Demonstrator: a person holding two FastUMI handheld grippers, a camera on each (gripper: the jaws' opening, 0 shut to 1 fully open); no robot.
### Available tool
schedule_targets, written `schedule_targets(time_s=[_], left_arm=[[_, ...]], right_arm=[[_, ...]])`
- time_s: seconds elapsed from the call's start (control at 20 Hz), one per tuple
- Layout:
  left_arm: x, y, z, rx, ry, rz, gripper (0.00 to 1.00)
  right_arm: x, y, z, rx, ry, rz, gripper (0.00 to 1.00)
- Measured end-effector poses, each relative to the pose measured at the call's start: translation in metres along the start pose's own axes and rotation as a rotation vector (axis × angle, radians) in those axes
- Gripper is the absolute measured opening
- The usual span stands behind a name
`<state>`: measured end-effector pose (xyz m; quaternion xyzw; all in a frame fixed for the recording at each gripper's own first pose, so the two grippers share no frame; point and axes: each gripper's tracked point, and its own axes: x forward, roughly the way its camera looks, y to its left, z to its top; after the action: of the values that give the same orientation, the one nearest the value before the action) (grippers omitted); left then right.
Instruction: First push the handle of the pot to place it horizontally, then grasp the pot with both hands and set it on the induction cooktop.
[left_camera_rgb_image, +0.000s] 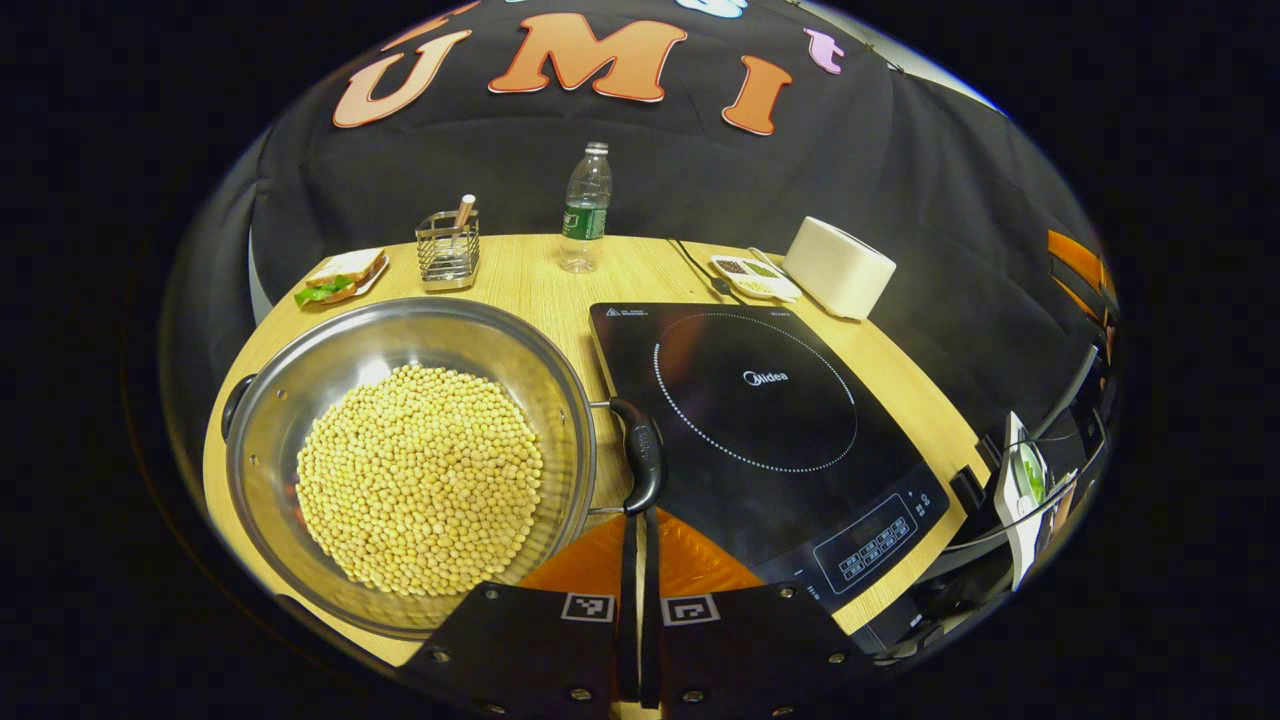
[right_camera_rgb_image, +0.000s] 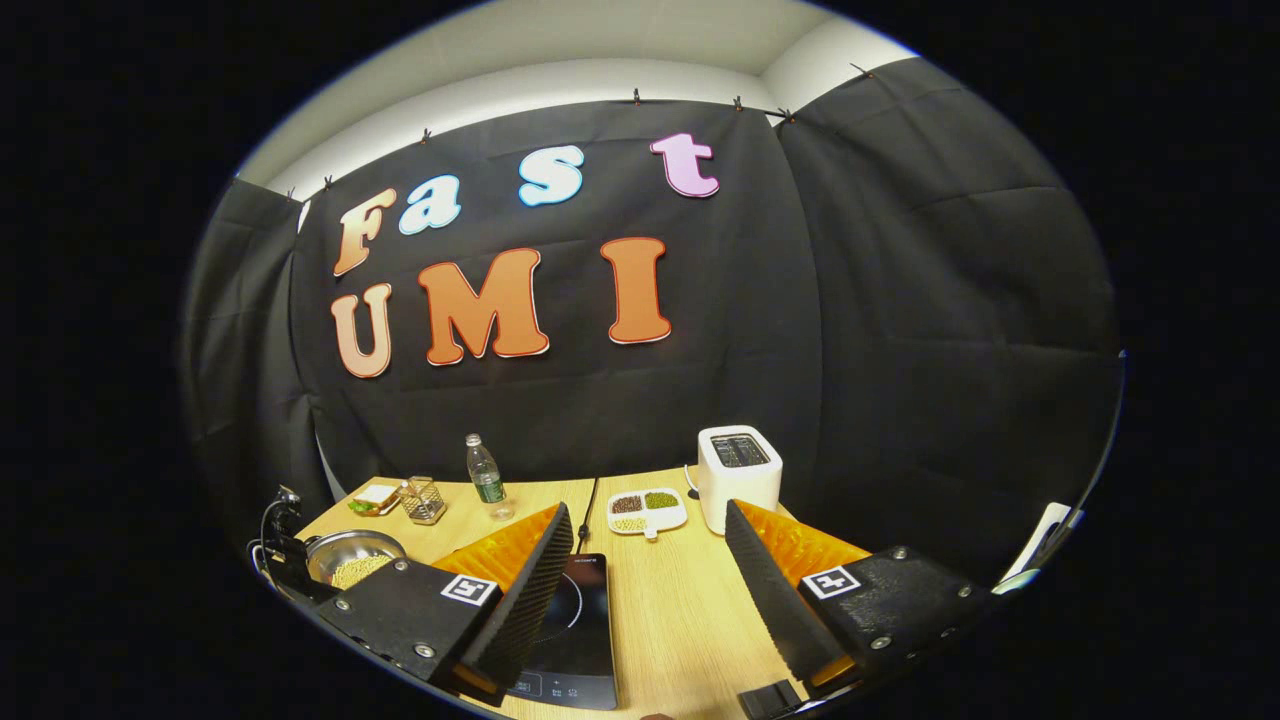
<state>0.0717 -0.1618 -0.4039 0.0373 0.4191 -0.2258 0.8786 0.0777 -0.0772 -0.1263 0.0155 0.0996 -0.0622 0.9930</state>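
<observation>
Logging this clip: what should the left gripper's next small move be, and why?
Probably nudge the pot's black side handle sideways: the left gripper sits closed with its tips at the handle, and the steel pot of yellow beans rests beside the black induction cooktop.

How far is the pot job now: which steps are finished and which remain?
Done: nothing clearly. In hand: the left gripper, fingers closed together, tips at the pot's handle, seemingly pushing it. Left: the right gripper is open and off the pot, which sits beside the induction cooktop, not on it.
</observation>
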Motion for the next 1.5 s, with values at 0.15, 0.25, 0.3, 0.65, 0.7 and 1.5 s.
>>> schedule_targets(time_s=[0.15, 0.25, 0.3, 0.65, 0.7, 1.5], left_arm=[[0.006, -0.001, 0.007, -0.008, -0.006, -0.014, 0.02], [0.01, 0.001, 0.013, -0.003, -0.014, -0.023, 0.02], [0.01, 0.001, 0.017, -0.001, -0.018, -0.026, 0.01], [-0.016, 0.006, 0.056, 0.054, -0.151, -0.029, 0.01], [-0.024, 0.011, 0.061, 0.047, -0.178, -0.03, 0.01], [-0.123, 0.248, 0.06, -0.027, -0.359, 0.27, 0.78]], right_arm=[[0.002, 0.001, -0.006, 0.007, 0.013, -0.006, 0.95], [0.004, 0.002, -0.009, 0.011, 0.022, -0.017, 0.95], [0.004, 0.003, -0.011, 0.013, 0.025, -0.021, 0.95], [0.004, 0.032, -0.027, 0.032, 0.048, -0.034, 0.95], [0.005, 0.042, -0.031, 0.038, 0.051, -0.029, 0.95], [0.046, 0.292, -0.174, -0.025, 0.234, 0.078, 0.96]])
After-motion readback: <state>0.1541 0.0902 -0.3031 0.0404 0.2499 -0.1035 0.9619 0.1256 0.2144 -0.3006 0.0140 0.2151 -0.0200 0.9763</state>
